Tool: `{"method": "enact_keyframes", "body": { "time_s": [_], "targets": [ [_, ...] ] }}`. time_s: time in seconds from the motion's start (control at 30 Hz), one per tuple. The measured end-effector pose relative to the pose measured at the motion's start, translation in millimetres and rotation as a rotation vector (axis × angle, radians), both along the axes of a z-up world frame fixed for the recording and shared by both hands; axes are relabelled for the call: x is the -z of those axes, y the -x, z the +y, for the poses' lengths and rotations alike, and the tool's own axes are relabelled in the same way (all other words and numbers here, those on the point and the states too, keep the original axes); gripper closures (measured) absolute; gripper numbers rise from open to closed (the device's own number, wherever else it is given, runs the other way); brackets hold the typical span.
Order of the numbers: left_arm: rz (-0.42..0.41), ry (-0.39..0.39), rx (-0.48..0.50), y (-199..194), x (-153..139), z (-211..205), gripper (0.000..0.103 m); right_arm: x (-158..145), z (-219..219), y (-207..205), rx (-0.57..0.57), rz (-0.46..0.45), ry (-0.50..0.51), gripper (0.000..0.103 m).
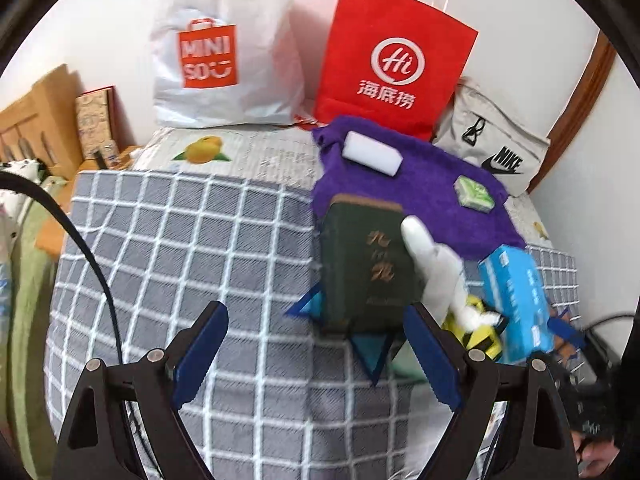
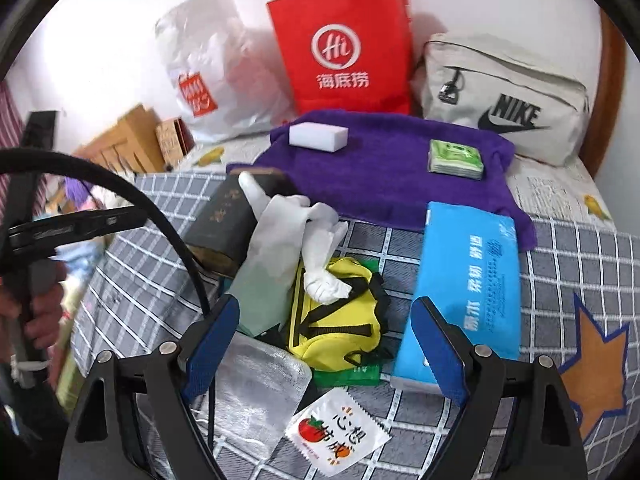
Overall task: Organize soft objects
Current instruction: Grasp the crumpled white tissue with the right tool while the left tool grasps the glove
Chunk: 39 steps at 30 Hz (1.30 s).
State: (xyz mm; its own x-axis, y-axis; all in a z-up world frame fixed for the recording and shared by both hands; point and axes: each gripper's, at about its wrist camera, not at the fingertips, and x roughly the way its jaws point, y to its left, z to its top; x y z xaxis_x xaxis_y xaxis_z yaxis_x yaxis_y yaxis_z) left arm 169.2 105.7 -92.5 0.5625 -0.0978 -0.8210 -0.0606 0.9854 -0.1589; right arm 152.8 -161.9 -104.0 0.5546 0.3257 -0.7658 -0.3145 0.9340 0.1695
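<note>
On the checked bedspread (image 2: 568, 256) lies a heap: a white rubber glove (image 2: 288, 240) draped over a dark green book (image 2: 228, 216) and a yellow pouch (image 2: 336, 320), with a blue tissue pack (image 2: 468, 288) to the right. Behind, a purple towel (image 2: 392, 172) carries a white sponge (image 2: 318, 136) and a green tissue packet (image 2: 456, 160). My right gripper (image 2: 326, 308) hangs open above the pouch, holding nothing. My left gripper (image 1: 314, 320) is open and empty over the bedspread (image 1: 200, 240), just short of the book (image 1: 368, 260) and glove (image 1: 432, 264).
Against the wall stand a white shopping bag (image 2: 216, 72), a red paper bag (image 2: 344, 48) and a beige sports bag (image 2: 504, 100). A clear plastic bag (image 2: 256, 392) and a tomato-print sachet (image 2: 340, 428) lie near my right gripper. Wooden furniture (image 1: 36, 120) sits left of the bed.
</note>
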Motion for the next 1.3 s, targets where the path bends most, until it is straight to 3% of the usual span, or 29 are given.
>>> {"method": "enact_keyframes", "body": {
  "time_s": [0.1, 0.23, 0.5, 0.53, 0.6, 0.73, 0.97, 1.3],
  "targets": [
    [0.015, -0.019, 0.009, 13.3, 5.2, 3.7, 0.014, 7.3, 14.5, -7.6, -0.029, -0.031, 0.064, 0.021],
    [0.024, -0.01, -0.006, 21.0, 10.9, 12.2, 0.014, 24.1, 37.0, -26.4, -0.055, -0.026, 0.183, 0.047],
    [0.033, 0.045, -0.063, 21.8, 19.3, 35.0, 0.014, 64.0, 60.6, -49.8, -0.099, 0.059, 0.293, 0.048],
    [0.035, 0.044, -0.063, 21.0, 20.6, 36.5, 0.014, 68.6, 60.5, -52.8, -0.099, 0.07, 0.299, 0.052],
    [0.045, 0.036, -0.061, 19.5, 23.4, 37.7, 0.014, 71.8, 59.8, -54.3, -0.122, 0.092, 0.273, 0.083],
    [0.057, 0.019, -0.059, 15.5, 27.2, 39.1, 0.014, 61.0, 57.8, -43.6, -0.137, 0.072, 0.277, 0.082],
    [0.062, 0.031, 0.0, 8.9, 31.2, 20.6, 0.014, 30.5, 34.2, -24.1, -0.12, 0.054, 0.155, 0.082],
    [0.078, 0.057, 0.226, 2.3, 42.7, -51.6, 0.014, 14.6, -18.5, 3.5, 0.026, 0.046, 0.071, 0.081]
  ]
}}
